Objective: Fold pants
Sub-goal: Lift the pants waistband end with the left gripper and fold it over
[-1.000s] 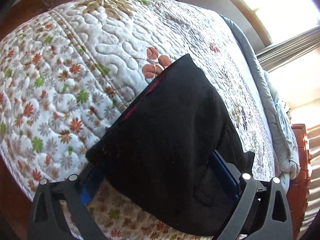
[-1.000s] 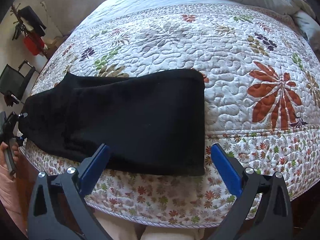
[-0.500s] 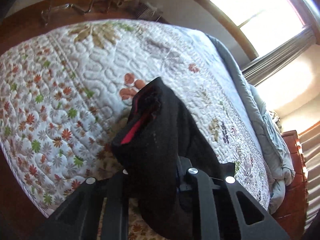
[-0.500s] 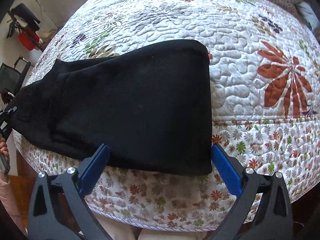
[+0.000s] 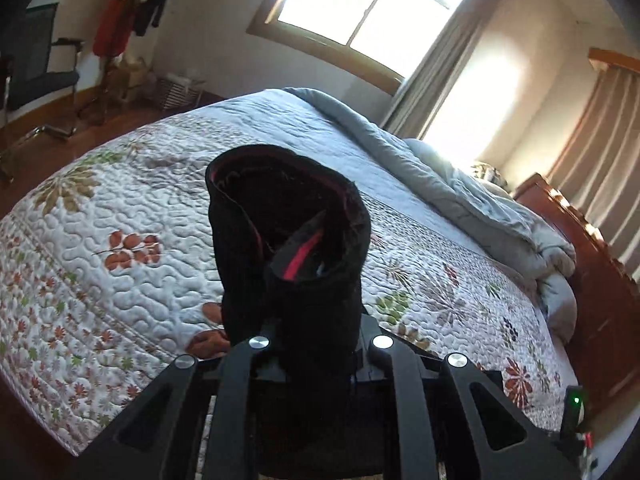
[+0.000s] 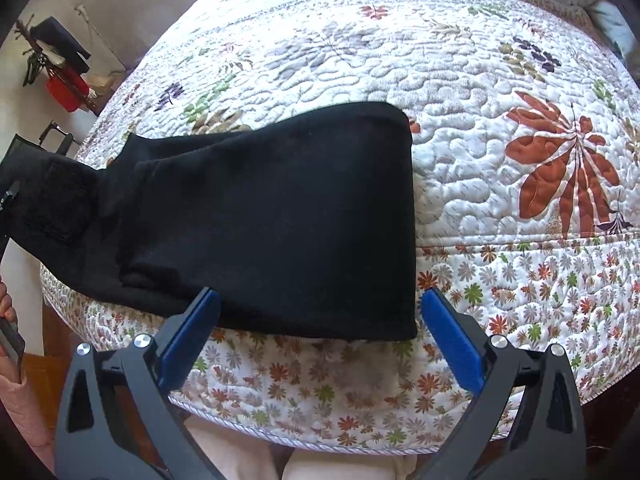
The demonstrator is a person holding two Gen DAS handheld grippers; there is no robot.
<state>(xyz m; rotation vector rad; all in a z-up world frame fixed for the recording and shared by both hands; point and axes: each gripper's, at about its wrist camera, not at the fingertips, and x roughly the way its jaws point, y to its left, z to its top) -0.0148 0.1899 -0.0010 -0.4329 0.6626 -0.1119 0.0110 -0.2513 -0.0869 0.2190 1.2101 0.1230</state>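
- The left gripper [image 5: 316, 344] has its jaws clamped on one end of the black pants [image 6: 272, 220], lifting it off the bed [image 6: 500, 60].
- The right gripper [image 6: 320, 320] hovers, jaws wide, at the other end lying flat.

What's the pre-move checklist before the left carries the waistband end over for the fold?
1. Left gripper shut on pants: ok, waistband end is bunched between its closed fingers and lifted off the quilt.
2. Both waistband layers caught: cannot tell, the fabric hides the fingertips.
3. Right gripper open and clear of the cloth: ok, jaws wide at the near edge, nothing held.
4. Leg end lying flat: ok, smooth on the quilt with a straight hem.
5. Landing area free: ok, bare quilt around the leg end.
6. Hem pinned against dragging: not ok, nothing holds it.
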